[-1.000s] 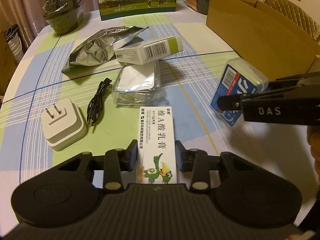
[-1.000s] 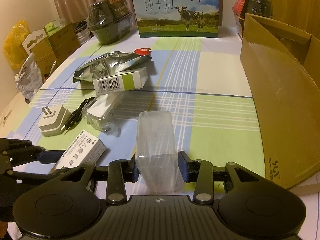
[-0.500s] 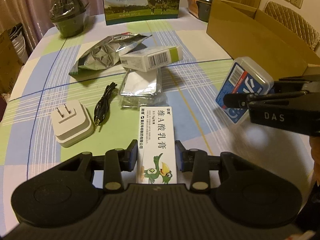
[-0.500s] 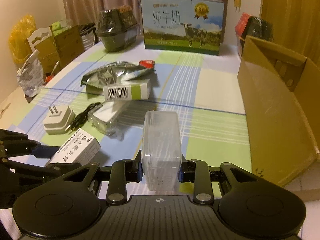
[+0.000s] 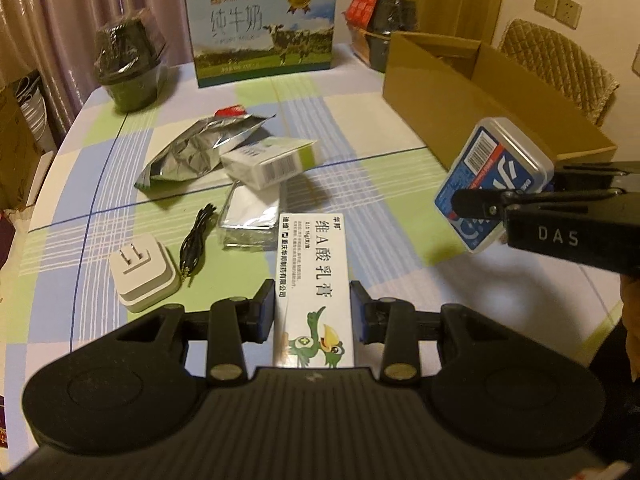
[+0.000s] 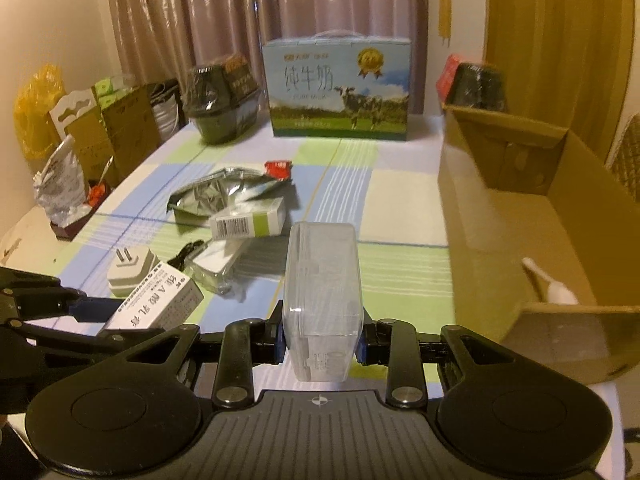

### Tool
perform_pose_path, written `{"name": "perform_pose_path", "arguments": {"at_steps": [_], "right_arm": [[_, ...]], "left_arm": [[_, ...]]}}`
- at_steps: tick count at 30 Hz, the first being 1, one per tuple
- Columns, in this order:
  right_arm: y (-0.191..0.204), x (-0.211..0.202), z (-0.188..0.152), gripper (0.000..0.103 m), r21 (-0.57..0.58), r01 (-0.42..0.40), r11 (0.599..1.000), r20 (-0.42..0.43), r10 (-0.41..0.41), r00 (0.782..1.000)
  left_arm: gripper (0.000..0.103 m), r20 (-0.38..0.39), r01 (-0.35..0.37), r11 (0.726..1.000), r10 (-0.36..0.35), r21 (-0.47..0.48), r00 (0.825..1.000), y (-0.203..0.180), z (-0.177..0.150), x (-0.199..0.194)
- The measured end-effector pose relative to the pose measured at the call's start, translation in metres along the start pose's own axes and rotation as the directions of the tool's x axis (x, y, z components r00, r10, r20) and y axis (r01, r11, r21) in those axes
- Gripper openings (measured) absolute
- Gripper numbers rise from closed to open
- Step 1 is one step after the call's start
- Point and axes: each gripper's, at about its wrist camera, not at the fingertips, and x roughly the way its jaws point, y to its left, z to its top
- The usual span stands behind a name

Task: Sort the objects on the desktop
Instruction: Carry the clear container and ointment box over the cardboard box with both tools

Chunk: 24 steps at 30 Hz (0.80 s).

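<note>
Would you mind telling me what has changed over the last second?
Both grippers rose from the table: the left gripper lifted the ointment box, the right gripper the clear plastic case. Both stayed shut. The charger, cable and foil bag stayed put.

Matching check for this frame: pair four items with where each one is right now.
Items
1. ointment box
2. clear plastic case
3. white plug adapter
4. milk carton

Places
A. far table edge
B. right tongs
C. lying on tablecloth, prongs up
D. left tongs

Pairs: 1-D, 2-B, 3-C, 4-A
</note>
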Motion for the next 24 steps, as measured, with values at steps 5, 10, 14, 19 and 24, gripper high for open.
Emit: {"name": "perform_pose_path", "arguments": {"at_steps": [5,10,14,19,24], "right_arm": [[-0.010,-0.024,0.008,0.028,0.018,0.020,1.000,0.040,-0.020,0.999],[-0.026,-0.046,0.015,0.028,0.048,0.047,0.998,0.081,-0.050,0.995],[-0.046,-0.065,0.022,0.028,0.070,0.080,0.994,0.114,-0.088,0.990],[-0.080,-0.085,0.030,0.028,0.107,0.134,0.985,0.151,-0.149,0.977],[-0.119,-0.095,0.033,0.028,0.152,0.187,0.971,0.157,-0.210,0.965]], "left_arm": [[0.033,0.022,0.011,1.000,-0.012,0.024,1.000,-0.017,0.006,-0.016],[0.033,0.046,0.039,0.999,-0.040,0.035,0.998,-0.035,0.018,-0.026],[0.033,0.068,0.076,0.996,-0.079,0.050,0.995,-0.054,0.034,-0.031],[0.033,0.092,0.119,0.990,-0.126,0.078,0.988,-0.082,0.056,-0.032],[0.033,0.116,0.158,0.983,-0.169,0.097,0.979,-0.112,0.081,-0.027]]}}
